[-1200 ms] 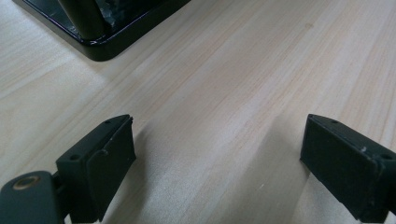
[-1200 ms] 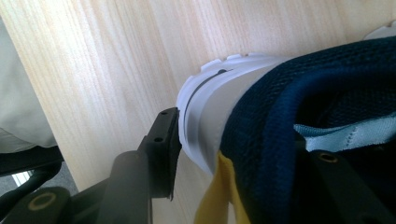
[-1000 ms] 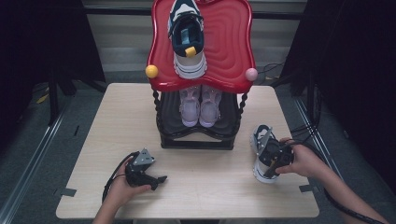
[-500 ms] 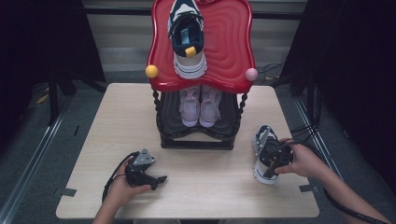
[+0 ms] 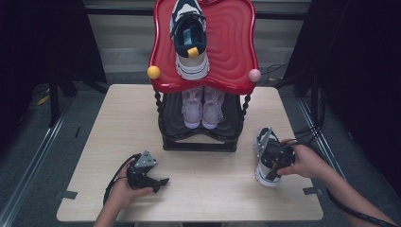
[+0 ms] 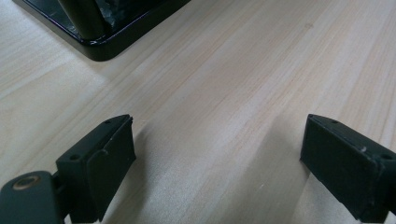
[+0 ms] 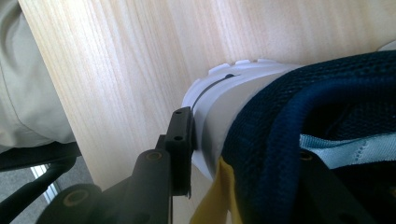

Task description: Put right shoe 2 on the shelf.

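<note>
as the right gripper (image 5: 273,163) pinched the navy sneaker's (image 5: 265,156) heel on the table (image 5: 118,123), racking it seemed next; left gripper (image 5: 158,180) lay spread.

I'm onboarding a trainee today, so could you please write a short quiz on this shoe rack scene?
1. True or false: the left gripper holds a shoe.
2. Which pair stands on the lower shelf: A navy, B pale pink, C black?
3. What does the right gripper clamp?

Key: 1 false, its jaws are open over the bare table. 2 B. 3 The heel of the navy and white shoe on the table.
</note>
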Available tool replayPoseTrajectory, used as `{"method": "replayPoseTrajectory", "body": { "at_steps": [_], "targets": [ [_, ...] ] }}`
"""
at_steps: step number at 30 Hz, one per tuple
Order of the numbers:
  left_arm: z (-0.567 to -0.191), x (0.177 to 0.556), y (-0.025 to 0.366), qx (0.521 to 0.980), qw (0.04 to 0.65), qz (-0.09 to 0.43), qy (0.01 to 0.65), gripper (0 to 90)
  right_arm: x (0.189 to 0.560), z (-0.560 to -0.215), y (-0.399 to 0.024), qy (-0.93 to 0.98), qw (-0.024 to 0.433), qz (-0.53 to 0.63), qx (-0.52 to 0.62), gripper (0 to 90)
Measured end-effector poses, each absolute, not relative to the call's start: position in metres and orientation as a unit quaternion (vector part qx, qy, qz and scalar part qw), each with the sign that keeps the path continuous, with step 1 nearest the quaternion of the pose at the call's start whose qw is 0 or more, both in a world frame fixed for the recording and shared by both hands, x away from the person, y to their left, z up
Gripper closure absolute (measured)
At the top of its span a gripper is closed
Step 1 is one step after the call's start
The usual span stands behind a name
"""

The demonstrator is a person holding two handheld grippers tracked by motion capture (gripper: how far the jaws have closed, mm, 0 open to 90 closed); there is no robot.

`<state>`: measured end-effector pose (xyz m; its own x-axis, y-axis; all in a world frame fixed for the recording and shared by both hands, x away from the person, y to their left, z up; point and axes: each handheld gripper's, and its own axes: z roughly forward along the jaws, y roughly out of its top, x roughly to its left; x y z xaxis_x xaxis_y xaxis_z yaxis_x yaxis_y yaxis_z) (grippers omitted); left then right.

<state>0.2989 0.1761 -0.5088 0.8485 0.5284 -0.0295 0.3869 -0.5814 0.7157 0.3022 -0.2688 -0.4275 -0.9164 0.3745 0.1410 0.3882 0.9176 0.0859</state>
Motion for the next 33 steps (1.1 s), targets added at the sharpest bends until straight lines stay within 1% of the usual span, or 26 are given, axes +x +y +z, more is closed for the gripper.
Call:
{"method": "replayPoseTrajectory", "body": {
  "at_steps": [5, 11, 12, 14, 22, 26, 28, 30, 31, 32, 33],
  "targets": [
    [-0.509, 0.299, 0.176, 0.884, 0.378, 0.093, 0.259, 9.3, 0.303, -0.429, -0.271, -0.978, 0.061, -0.053, -0.191, 64.6],
    [-0.509, 0.299, 0.176, 0.884, 0.377, 0.094, 0.259, 9.3, 0.303, -0.430, -0.272, -0.981, 0.055, -0.026, -0.187, 62.9],
    [-0.509, 0.299, 0.176, 0.884, 0.377, 0.093, 0.259, 9.3, 0.305, -0.430, -0.273, -0.984, 0.053, -0.025, -0.170, 62.5],
    [-0.509, 0.299, 0.176, 0.884, 0.378, 0.093, 0.259, 9.3, 0.303, -0.428, -0.270, -0.983, 0.052, -0.003, -0.178, 61.9],
    [-0.509, 0.299, 0.176, 0.884, 0.379, 0.093, 0.259, 9.3, 0.303, -0.430, -0.267, -0.984, 0.055, 0.016, -0.167, 65.6],
    [-0.509, 0.299, 0.176, 0.884, 0.378, 0.093, 0.259, 9.3, 0.302, -0.424, -0.266, -0.983, 0.061, 0.008, -0.172, 65.9],
    [-0.509, 0.299, 0.176, 0.884, 0.378, 0.093, 0.259, 9.3, 0.303, -0.420, -0.267, -0.986, 0.061, -0.001, -0.155, 65.9],
    [-0.509, 0.299, 0.176, 0.884, 0.377, 0.094, 0.259, 9.3, 0.301, -0.414, -0.267, -0.986, 0.057, -0.007, -0.159, 65.9],
    [-0.509, 0.299, 0.176, 0.884, 0.377, 0.093, 0.259, 9.3, 0.299, -0.409, -0.266, -0.983, 0.058, 0.009, -0.173, 65.8],
    [-0.509, 0.299, 0.176, 0.884, 0.378, 0.093, 0.259, 9.3, 0.301, -0.407, -0.266, -0.987, 0.054, -0.005, -0.154, 65.9],
    [-0.509, 0.299, 0.176, 0.884, 0.378, 0.093, 0.259, 9.3, 0.300, -0.403, -0.266, -0.985, 0.056, -0.001, -0.163, 65.9]
  ]
}}
